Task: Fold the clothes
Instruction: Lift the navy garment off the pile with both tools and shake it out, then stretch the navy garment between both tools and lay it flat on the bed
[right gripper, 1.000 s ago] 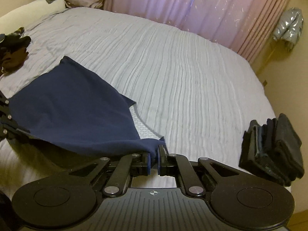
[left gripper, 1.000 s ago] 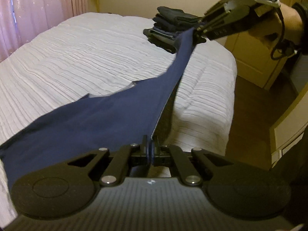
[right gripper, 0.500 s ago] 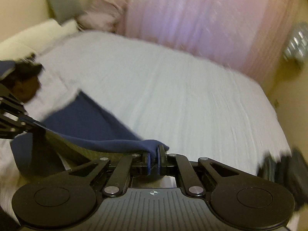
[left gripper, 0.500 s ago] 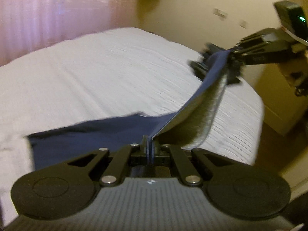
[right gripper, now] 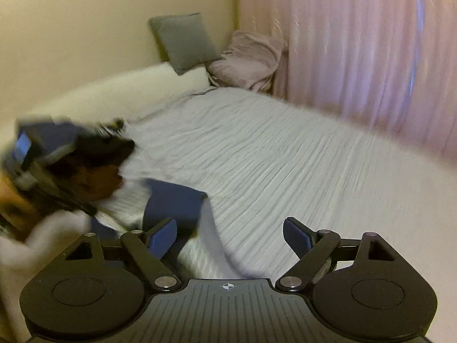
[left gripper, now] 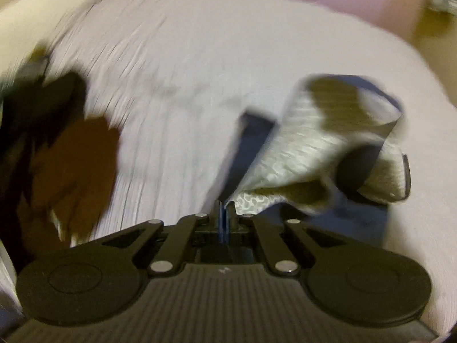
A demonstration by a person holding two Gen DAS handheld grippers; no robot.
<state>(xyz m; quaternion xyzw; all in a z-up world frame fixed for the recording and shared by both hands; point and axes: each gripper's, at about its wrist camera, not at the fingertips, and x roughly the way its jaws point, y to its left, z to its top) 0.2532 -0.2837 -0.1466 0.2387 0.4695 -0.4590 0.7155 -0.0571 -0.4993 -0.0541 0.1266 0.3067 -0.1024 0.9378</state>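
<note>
Right gripper (right gripper: 230,235): jaws opening wide, nothing between them; a second ago it pinched the navy garment (right gripper: 174,200), now fallen on the bed (right gripper: 285,157) at its 10 o'clock. Left gripper (left gripper: 223,214): clamped on the garment's edge. Fold judged laid over.

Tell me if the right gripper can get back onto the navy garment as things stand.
Probably yes: the right gripper is opening with nothing between its pads, and the navy garment lies just ahead on the bed, unobstructed.
</note>
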